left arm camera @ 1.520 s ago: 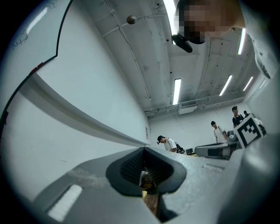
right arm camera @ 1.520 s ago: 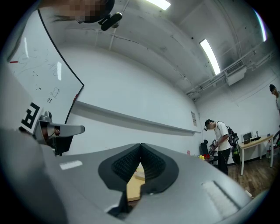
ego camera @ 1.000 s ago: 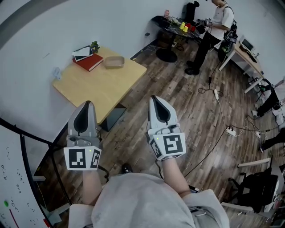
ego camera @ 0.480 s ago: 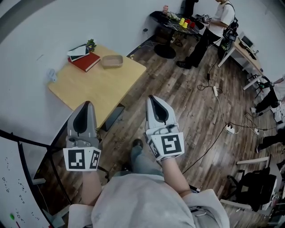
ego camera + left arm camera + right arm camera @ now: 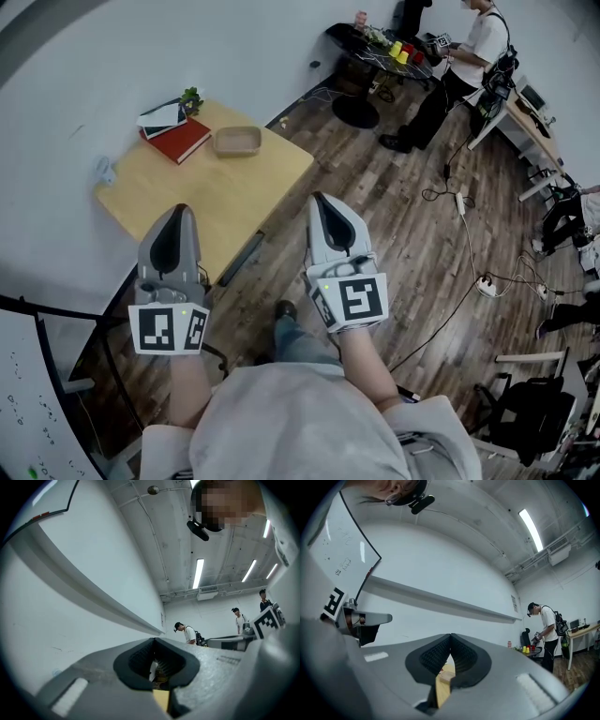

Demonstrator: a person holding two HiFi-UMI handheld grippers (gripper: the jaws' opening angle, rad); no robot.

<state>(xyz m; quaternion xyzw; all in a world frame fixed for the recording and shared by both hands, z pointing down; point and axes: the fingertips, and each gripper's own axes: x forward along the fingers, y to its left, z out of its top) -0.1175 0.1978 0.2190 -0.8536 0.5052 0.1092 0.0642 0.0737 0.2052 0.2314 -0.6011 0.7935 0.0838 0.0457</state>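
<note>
Facing wooden table (image 5: 211, 187) (red book (image 5: 178, 140), tray (image 5: 236, 141)): left claw (image 5: 177, 212), right claw (image 5: 323, 199), closed.

Matt wood table (image 5: 211, 192), glossy plank floor (image 5: 403, 234)

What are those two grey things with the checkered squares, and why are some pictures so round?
They are grabbers that a person holds, one in each hand: the left gripper and the right gripper. The look-down picture comes from a camera on the person's head. The round pictures come from a small camera riding on each grabber, looking along its jaws. Both grabbers are closed and hold nothing. Ahead stands a wooden table with a red book, a tan tray and a little plant.
</note>
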